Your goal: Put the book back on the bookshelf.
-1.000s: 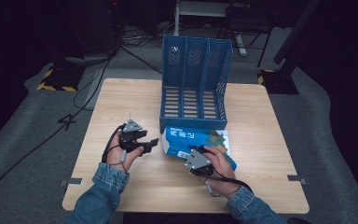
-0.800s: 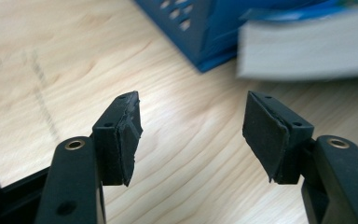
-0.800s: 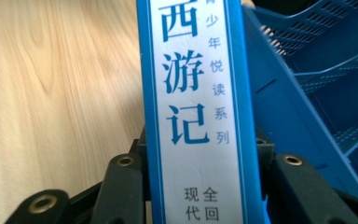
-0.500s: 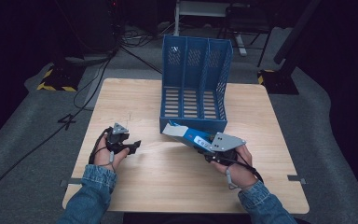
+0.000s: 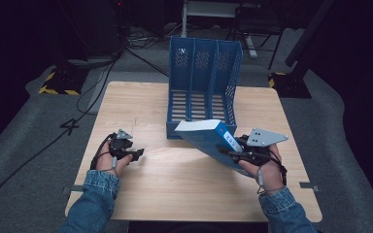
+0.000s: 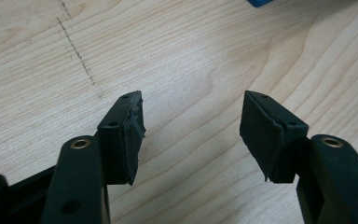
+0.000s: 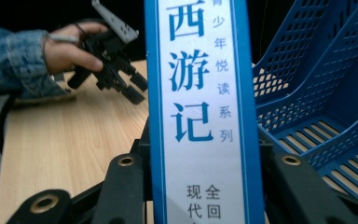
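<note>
A thick blue book [image 5: 208, 137] with a white spine label hangs tilted above the table, just in front of the blue file rack [image 5: 201, 58]. My right gripper [image 5: 230, 154] is shut on its lower end. In the right gripper view the spine [image 7: 200, 107] stands upright between the two black jaws of that gripper [image 7: 205, 186]. Over at the left, my left gripper [image 5: 136, 155] rests low over the wood, open with nothing between its fingers. Its own view has that gripper [image 6: 191, 128] spread above bare wood.
The wooden table [image 5: 175, 194] has free room in front of and between both hands. The rack [image 7: 317, 93] has three upright slots with slatted bottoms, open toward me. Dark floor with cables and stands surrounds the table. The left gripper [image 7: 116, 60] is seen beyond the book.
The book lay flat in front of the rack; my right gripper has lifted it and tipped it up on edge. My left hand has drawn back to the left and sunk toward the table.
</note>
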Demonstrator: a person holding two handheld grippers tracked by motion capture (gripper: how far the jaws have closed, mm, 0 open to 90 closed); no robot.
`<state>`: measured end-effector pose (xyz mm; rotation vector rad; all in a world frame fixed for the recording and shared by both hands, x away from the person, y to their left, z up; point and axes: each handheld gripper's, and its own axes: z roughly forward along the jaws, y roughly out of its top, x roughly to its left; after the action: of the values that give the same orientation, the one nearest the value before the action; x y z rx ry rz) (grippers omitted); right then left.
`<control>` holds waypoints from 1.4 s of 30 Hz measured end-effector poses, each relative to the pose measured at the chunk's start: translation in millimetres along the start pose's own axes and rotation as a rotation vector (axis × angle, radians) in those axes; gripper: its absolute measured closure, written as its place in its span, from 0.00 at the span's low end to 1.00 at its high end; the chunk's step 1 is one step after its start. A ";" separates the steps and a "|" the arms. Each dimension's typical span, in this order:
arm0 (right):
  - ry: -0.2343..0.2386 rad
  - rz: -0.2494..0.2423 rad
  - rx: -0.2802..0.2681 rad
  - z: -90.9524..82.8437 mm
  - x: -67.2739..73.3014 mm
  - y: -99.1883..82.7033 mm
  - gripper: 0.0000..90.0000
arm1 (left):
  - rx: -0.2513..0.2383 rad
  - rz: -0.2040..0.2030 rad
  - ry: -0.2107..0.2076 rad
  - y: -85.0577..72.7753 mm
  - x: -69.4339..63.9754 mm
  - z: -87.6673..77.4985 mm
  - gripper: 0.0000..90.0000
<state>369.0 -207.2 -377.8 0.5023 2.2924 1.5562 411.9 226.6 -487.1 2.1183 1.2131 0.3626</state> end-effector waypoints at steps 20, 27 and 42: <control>0.023 0.148 -0.165 -31.3 -17.0 11.6 0.69 | -0.039 0.055 0.024 -11.5 14.3 11.1 0.21; 0.006 0.139 -0.209 -38.6 -21.9 27.3 0.69 | -0.041 0.057 0.027 -11.6 14.0 11.2 0.21; -0.091 0.184 -0.301 -43.8 -55.3 59.8 0.69 | -0.041 0.057 0.028 -11.6 13.9 11.3 0.21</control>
<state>404.5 -247.9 -302.7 0.7011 1.9433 1.8832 417.6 237.9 -504.3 2.1224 1.1528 0.4398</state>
